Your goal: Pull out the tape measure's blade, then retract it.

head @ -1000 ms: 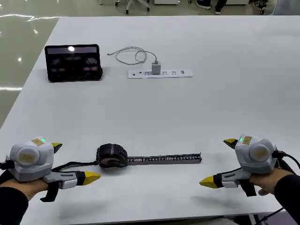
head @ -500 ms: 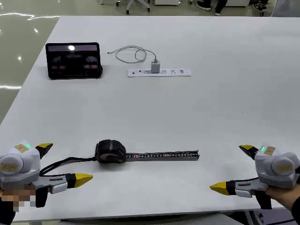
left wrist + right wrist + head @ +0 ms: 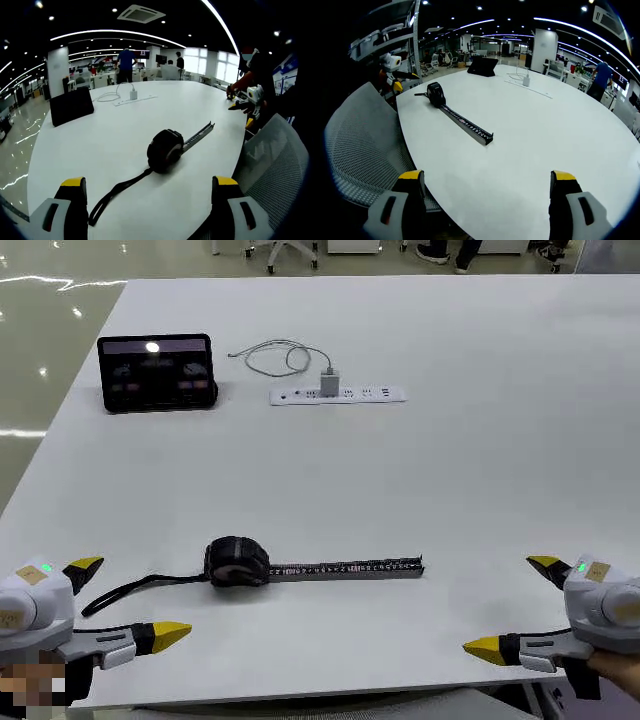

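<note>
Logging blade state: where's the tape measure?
Head view: tape measure lies on the table near its front edge, left of centre, blade out rightward, between left gripper and right gripper, touching neither.

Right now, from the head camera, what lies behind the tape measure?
Farther back on the white table lie a power strip with a white charger plugged in, and a dark tablet standing. The tape measure covers none of them. What props the tablet is hidden.
</note>
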Action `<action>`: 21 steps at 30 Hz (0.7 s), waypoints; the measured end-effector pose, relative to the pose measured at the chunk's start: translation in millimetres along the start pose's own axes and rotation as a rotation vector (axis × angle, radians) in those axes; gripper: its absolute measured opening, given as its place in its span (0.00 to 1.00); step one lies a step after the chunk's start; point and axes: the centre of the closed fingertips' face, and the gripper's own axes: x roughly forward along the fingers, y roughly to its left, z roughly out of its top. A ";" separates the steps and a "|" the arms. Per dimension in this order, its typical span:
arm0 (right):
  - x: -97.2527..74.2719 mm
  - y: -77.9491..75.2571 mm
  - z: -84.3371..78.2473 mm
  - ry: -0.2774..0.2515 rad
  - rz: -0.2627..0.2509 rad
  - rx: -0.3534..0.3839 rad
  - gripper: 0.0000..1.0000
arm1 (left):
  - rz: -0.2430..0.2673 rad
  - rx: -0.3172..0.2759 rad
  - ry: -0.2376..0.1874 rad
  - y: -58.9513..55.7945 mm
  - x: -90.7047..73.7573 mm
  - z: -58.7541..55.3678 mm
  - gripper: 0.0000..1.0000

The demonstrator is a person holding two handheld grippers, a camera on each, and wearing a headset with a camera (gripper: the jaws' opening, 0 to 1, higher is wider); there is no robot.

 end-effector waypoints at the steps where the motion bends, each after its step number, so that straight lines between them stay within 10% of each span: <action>1: -1.2 0.0 0.5 -0.002 -0.003 0.001 1.00 | 0.001 -0.001 -0.001 0.0 -0.5 0.4 1.00; 21: -1.6 2.7 8.0 0.004 -0.025 0.017 1.00 | -0.007 0.012 -0.014 1.8 9.4 10.7 1.00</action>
